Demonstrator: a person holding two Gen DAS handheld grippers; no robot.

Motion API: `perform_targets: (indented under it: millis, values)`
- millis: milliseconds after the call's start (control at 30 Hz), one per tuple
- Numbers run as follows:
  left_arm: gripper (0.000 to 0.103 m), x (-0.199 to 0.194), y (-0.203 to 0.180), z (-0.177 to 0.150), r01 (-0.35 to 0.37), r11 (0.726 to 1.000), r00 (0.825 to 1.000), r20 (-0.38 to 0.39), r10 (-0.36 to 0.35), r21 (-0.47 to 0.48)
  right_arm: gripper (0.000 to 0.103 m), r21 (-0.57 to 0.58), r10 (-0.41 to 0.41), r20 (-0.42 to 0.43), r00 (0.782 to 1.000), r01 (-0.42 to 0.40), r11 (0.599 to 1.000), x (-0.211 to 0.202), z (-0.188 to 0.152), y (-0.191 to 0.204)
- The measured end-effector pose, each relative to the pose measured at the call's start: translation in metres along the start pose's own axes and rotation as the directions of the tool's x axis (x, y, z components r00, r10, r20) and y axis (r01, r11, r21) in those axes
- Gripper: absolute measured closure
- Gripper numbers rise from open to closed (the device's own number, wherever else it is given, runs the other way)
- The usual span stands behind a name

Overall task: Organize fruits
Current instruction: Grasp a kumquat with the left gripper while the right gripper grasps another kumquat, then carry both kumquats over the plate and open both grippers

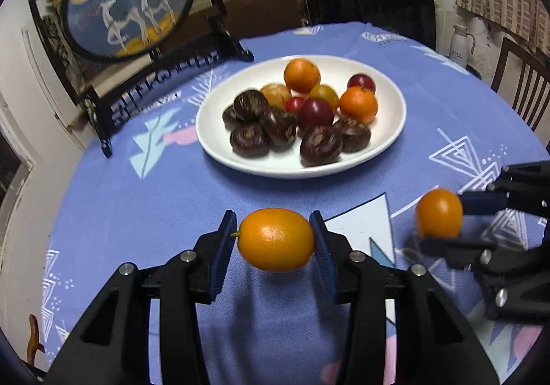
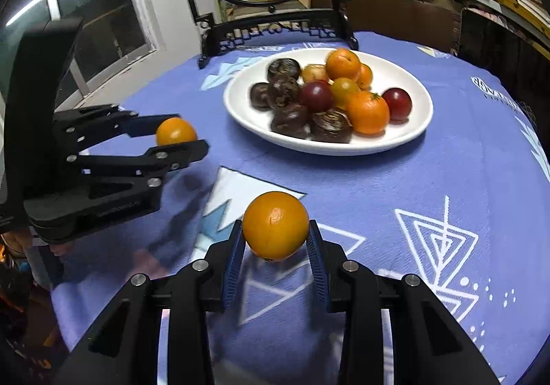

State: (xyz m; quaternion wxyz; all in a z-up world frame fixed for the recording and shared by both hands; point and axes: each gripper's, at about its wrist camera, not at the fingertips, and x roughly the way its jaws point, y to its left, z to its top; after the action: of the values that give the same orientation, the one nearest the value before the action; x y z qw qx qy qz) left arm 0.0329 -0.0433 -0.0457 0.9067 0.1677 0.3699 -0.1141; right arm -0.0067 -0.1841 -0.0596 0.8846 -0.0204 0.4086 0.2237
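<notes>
Left gripper (image 1: 275, 240) closed on an oval kumquat (image 1: 275, 239), held crosswise between the blue pads, above the bench (image 1: 137, 199). Right gripper (image 2: 275, 240) clamped on a rounder orange fruit (image 2: 275, 225), also lifted. White plate (image 1: 392, 117) of mixed fruit sits farther back, centre. Only the right wrist view shows the window (image 2: 96, 7) at far left; only the left wrist view shows the white flask (image 1: 460, 45) at far right.

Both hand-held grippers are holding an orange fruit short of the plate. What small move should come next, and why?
Probably carry the left hand-held gripper forward toward the white plate. It is clamped on a kumquat held above the blue tablecloth, short of the plate where the other fruit sits. The right hand-held gripper holds its orange fruit just as far back, so it could follow.
</notes>
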Motion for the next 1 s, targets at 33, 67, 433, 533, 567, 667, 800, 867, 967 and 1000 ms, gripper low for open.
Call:
perform_targets:
  millis: [33, 67, 433, 533, 567, 667, 800, 867, 967, 1000]
  values:
    - [0.060, -0.005, -0.002, 0.000, -0.001, 1.000, 1.000, 0.008, 0.001, 0.005, 0.067, -0.007, 0.005, 0.003, 1.000, -0.005, 1.000, -0.003, -0.001, 0.004]
    - [0.060, -0.008, -0.003, 0.001, -0.003, 1.000, 1.000, 0.016, 0.003, 0.009, 0.067, -0.015, 0.010, 0.004, 1.000, -0.010, 1.000, -0.006, -0.002, 0.008]
    - [0.060, -0.024, -0.007, -0.003, -0.017, 0.999, 0.999, 0.042, 0.016, 0.028, 0.067, -0.058, 0.029, 0.009, 1.000, -0.028, 0.998, -0.013, -0.009, 0.030]
    - [0.060, -0.021, -0.005, -0.005, -0.016, 1.000, 0.999, 0.032, 0.015, 0.024, 0.067, -0.062, 0.033, 0.001, 0.999, -0.033, 0.998, -0.010, -0.010, 0.032]
    - [0.060, -0.020, -0.004, -0.006, -0.016, 1.000, 0.999, 0.030, 0.016, 0.023, 0.067, -0.063, 0.034, -0.001, 0.999, -0.034, 0.997, -0.009, -0.010, 0.033]
    - [0.060, -0.016, -0.002, -0.006, -0.015, 1.000, 1.000, 0.022, 0.015, 0.019, 0.067, -0.063, 0.035, -0.012, 0.999, -0.035, 0.997, -0.005, -0.009, 0.032]
    - [0.060, -0.009, 0.006, 0.001, -0.013, 1.000, 1.000, 0.014, 0.013, -0.002, 0.067, -0.061, 0.028, -0.013, 1.000, -0.029, 0.998, -0.003, -0.006, 0.028]
    - [0.060, -0.007, 0.011, 0.010, -0.021, 1.000, 1.000, 0.020, 0.022, -0.014, 0.067, -0.053, 0.020, 0.000, 1.000, -0.020, 0.998, -0.005, 0.001, 0.022]
    - [0.060, -0.008, 0.018, 0.026, -0.035, 0.999, 0.998, 0.044, 0.037, -0.030, 0.067, -0.045, -0.004, 0.042, 0.999, 0.006, 0.999, -0.014, 0.017, 0.009]
    - [0.060, -0.009, 0.021, 0.035, -0.041, 0.998, 0.997, 0.059, 0.043, -0.039, 0.067, -0.041, -0.011, 0.057, 0.998, 0.013, 0.999, -0.016, 0.023, 0.005]
